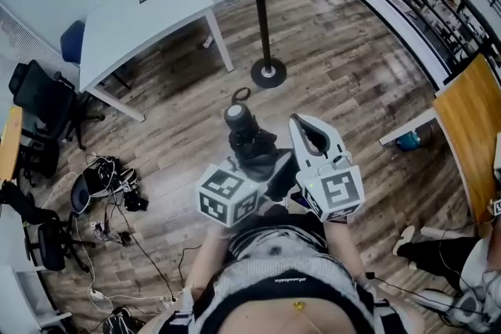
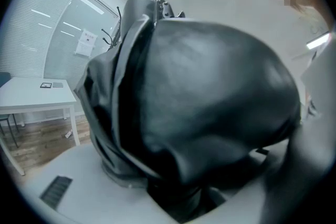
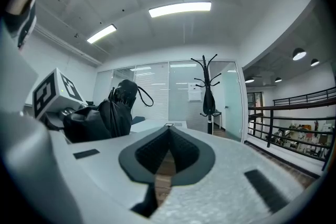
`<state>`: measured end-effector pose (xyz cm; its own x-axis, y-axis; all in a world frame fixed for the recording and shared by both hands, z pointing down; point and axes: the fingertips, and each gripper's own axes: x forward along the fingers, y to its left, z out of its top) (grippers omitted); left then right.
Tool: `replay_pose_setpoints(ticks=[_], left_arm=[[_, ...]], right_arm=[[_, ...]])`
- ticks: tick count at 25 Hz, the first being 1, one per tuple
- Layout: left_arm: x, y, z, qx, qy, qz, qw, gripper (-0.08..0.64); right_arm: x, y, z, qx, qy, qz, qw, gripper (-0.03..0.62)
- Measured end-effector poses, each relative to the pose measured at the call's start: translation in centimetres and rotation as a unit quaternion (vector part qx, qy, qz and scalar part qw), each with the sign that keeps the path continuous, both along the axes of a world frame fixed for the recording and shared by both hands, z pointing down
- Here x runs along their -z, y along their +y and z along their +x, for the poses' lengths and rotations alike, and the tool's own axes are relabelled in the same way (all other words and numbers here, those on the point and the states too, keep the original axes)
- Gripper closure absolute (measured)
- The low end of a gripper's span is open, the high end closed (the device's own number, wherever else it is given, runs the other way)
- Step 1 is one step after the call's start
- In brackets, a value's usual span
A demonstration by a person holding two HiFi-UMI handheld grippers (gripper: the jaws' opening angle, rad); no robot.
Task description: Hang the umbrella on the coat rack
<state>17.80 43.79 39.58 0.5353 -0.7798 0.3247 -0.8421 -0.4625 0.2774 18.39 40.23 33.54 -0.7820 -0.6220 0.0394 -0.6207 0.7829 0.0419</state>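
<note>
A folded black umbrella [image 1: 249, 138] with a wrist loop at its handle end is held out in front of me, handle pointing away. My left gripper [image 1: 254, 162] is shut on its bunched fabric. In the left gripper view the umbrella [image 2: 199, 107] fills the space between the white jaws. My right gripper [image 1: 300, 123] is just right of the umbrella, shut and empty; in its own view its pads [image 3: 169, 139] meet at the tip. The black coat rack [image 1: 262, 8] stands ahead on a round base [image 1: 268, 73], and something dark hangs on the coat rack [image 3: 208, 89].
A white table [image 1: 145, 12] stands to the left of the rack. A black railing [image 1: 415, 4] runs along the right. Office chairs [image 1: 39, 98] and cables [image 1: 109, 180] are on the wooden floor at left. A wooden tabletop [image 1: 470, 121] is at right.
</note>
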Motion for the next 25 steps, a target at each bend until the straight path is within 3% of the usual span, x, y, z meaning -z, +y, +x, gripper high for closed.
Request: replay_pose_setpoints(ticks=[13, 25], left_arm=[[-0.4, -1.5, 0.9, 0.005, 0.000, -0.002, 1.0000, 0.311], [-1.3, -3.0, -1.6, 0.002, -0.001, -0.010, 1.0000, 0.311]], right_arm=[[-0.8, -1.6, 1.1, 0.006, -0.003, -0.011, 1.000, 0.589], [-1.5, -2.9, -1.7, 0.012, 0.008, -0.015, 1.000, 0.589]])
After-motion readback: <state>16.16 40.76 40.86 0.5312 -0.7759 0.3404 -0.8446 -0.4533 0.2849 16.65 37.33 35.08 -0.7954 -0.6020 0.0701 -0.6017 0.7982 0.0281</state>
